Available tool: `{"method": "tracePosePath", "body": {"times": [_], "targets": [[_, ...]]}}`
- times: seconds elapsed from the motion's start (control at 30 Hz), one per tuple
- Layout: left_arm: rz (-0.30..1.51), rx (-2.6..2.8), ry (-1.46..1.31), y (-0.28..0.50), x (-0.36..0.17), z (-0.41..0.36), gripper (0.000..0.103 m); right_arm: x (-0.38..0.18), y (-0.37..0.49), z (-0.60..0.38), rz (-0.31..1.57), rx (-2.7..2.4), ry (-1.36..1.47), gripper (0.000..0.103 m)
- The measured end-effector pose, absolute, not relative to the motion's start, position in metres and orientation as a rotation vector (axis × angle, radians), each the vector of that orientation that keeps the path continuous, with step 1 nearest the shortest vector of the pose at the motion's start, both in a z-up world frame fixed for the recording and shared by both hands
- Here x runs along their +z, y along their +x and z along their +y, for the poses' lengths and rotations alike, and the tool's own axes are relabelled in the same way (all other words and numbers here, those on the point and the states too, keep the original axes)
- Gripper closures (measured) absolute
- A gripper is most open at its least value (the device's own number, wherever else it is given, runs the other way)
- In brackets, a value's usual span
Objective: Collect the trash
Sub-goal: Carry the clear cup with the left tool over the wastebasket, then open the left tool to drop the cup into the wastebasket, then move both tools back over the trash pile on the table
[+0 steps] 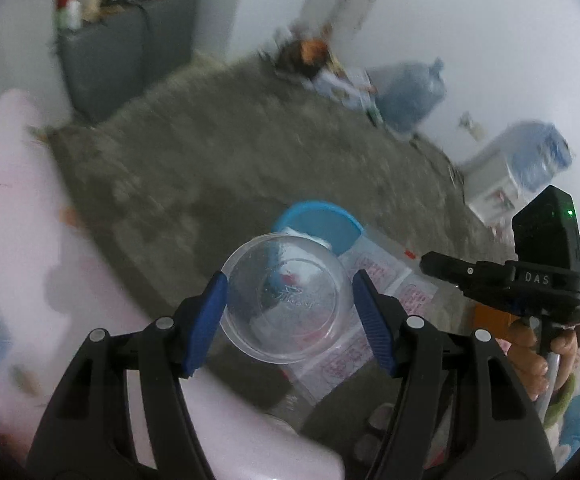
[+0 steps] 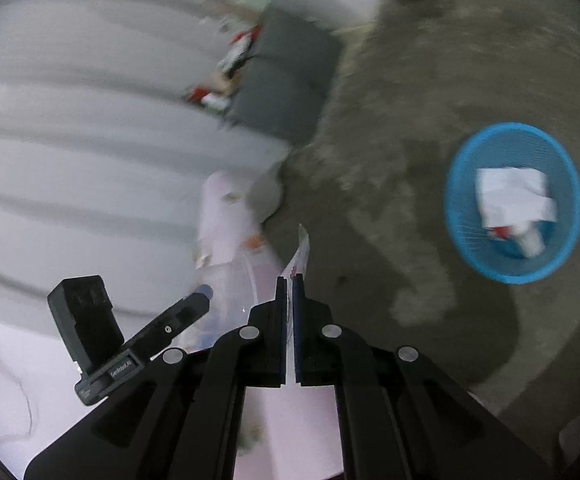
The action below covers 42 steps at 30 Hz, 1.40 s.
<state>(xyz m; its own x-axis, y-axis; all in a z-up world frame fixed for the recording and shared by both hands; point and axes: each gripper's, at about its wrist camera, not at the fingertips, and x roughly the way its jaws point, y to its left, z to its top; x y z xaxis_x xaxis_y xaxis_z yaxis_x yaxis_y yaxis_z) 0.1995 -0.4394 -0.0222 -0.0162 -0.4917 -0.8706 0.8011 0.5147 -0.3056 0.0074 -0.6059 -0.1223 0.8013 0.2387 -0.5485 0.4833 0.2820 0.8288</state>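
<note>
My left gripper (image 1: 290, 304) is shut on a clear plastic cup (image 1: 285, 300), its mouth facing the camera, held above the floor. A blue mesh trash basket (image 1: 318, 224) stands on the floor just beyond the cup. My right gripper (image 2: 289, 292) is shut on a thin clear plastic wrapper with red print (image 2: 301, 252), seen edge-on; the same wrapper (image 1: 374, 280) hangs from the right gripper (image 1: 430, 264) in the left wrist view. In the right wrist view the basket (image 2: 462, 216) sits at the right with crumpled white paper (image 2: 510, 196) inside.
Grey concrete floor (image 1: 229, 160). A pink bed sheet (image 1: 5, 220) is at the left. A grey cabinet (image 1: 117, 48) with cans stands by the wall. Blue water jugs (image 1: 414, 88) and boxes line the far wall. The left gripper body (image 2: 129, 344) shows at lower left.
</note>
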Motion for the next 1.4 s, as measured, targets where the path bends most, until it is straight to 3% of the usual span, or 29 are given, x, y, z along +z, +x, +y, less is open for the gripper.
{"method": "tracePosePath", "body": {"times": [0.33, 0.4, 0.43, 0.47, 0.53, 0.7, 0.9, 1.03, 1.17, 1.4], "targets": [[1.324, -1.06, 0.377, 0.163, -0.141, -0.554, 0.041, -0.258, -0.055, -0.681, 0.615, -0.424, 1.501, 0.098], [1.324, -1.032, 0.388, 0.158, -0.168, -0.57, 0.028, -0.293, -0.059, -0.691, 0.606, -0.469, 1.548, 0.096], [1.33, -1.014, 0.395, 0.155, -0.177, -0.574, 0.021, -0.315, -0.06, -0.693, 0.599, -0.501, 1.583, 0.091], [1.343, -0.996, 0.402, 0.152, -0.193, -0.583, 0.021, -0.333, -0.061, -0.696, 0.598, -0.527, 1.605, 0.072], [1.365, -0.981, 0.417, 0.147, -0.208, -0.589, 0.021, -0.359, -0.066, -0.695, 0.611, -0.614, 1.629, 0.053], [1.38, -0.997, 0.42, 0.135, -0.21, -0.588, 0.021, -0.385, -0.075, -0.681, 0.621, -0.653, 1.653, 0.053], [1.287, -1.037, 0.352, 0.134, -0.153, -0.559, 0.021, -0.35, -0.088, -0.655, 0.55, -0.699, 1.593, 0.047], [1.213, -1.082, 0.313, 0.125, -0.104, -0.523, 0.021, -0.287, -0.088, -0.618, 0.491, -0.707, 1.463, 0.044], [1.099, -1.101, 0.314, 0.12, -0.041, -0.463, 0.021, -0.213, -0.082, -0.574, 0.466, -0.681, 1.264, 0.029], [0.885, -1.042, 0.212, 0.117, 0.046, -0.307, 0.02, -0.109, -0.052, -0.492, 0.489, -0.535, 0.917, 0.016]]}}
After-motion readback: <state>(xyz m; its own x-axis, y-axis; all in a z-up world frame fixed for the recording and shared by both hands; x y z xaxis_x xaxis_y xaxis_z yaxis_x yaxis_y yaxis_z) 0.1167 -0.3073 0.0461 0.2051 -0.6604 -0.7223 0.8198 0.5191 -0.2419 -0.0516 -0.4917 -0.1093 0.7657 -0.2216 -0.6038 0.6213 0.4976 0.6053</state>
